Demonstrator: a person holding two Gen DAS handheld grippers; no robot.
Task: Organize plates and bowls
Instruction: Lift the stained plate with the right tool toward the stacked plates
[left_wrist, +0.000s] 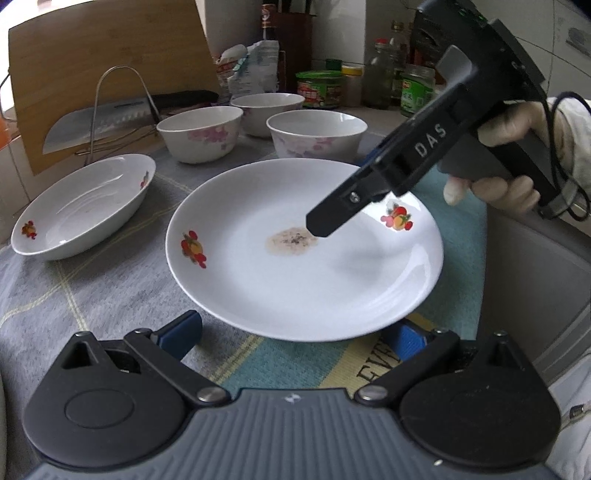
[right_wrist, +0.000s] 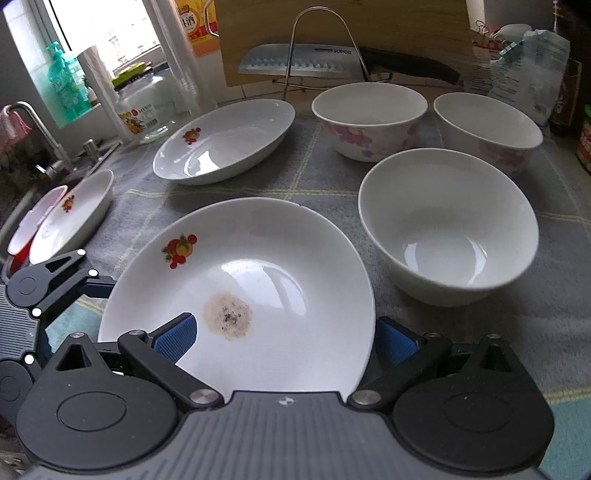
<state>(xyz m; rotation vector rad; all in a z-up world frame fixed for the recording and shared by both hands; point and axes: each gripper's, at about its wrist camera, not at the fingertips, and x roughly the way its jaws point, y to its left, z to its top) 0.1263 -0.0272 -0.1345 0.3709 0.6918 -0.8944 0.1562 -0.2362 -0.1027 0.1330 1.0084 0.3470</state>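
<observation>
Our left tongs (left_wrist: 291, 334) stand wide and empty in the left wrist view, their blue pads flanking the near rim of the soiled plate (left_wrist: 303, 266), which lies straight ahead on the counter (left_wrist: 92, 295). The right tongs (left_wrist: 325, 225) reach in from the right above the plate's far side; from here we cannot tell whether they grip it. Their body reads "DAS". The cloth under the plate shows the letters "EVE", cut off. A second plate (left_wrist: 81, 206) lies to the left, with three bowls (left_wrist: 201, 133) behind it.

In the right wrist view, the right tongs (right_wrist: 284, 339) straddle the plate's (right_wrist: 266, 251) edge, one pad over the inside and one outside the rim; contact is unclear. We judge the right hand nearer for lifting it. The knife (right_wrist: 295, 61) blade reads "SUPER".
</observation>
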